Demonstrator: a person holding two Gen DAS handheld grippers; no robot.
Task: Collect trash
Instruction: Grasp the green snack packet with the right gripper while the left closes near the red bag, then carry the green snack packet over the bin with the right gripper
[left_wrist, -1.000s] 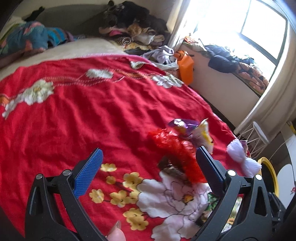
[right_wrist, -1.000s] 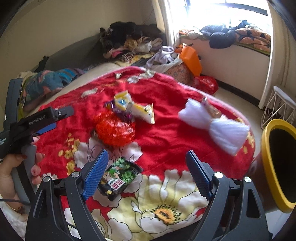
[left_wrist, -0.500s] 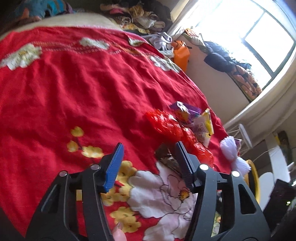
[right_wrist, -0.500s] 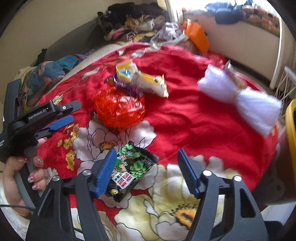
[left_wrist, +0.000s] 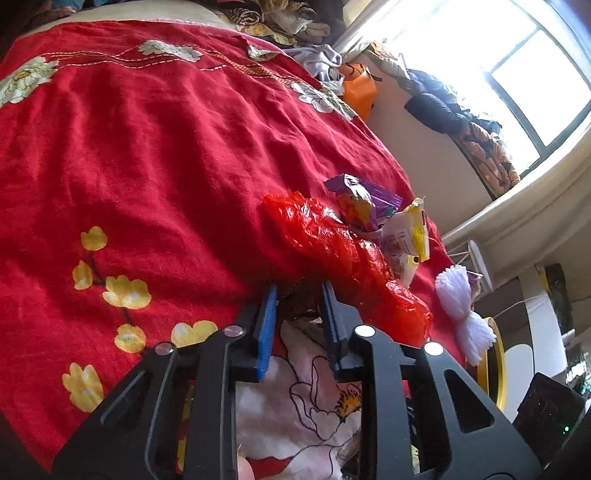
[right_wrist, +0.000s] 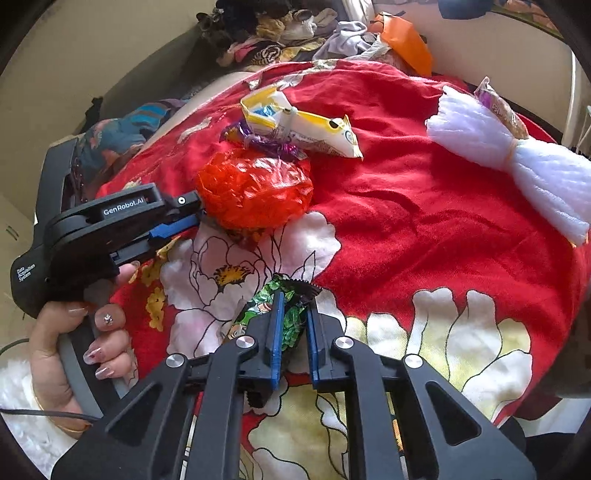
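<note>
Both your claws have just been closing and have dropped toward the bedspread (right_wrist: 424, 206) since a second ago. Your right gripper (right_wrist: 293, 317) pinches the green snack wrapper (right_wrist: 291, 325). Your left gripper (left_wrist: 299, 299), angled down, clamps a dark wrapper (left_wrist: 299, 306) tucked under the red plastic bag (left_wrist: 332, 243) just ahead.
</note>
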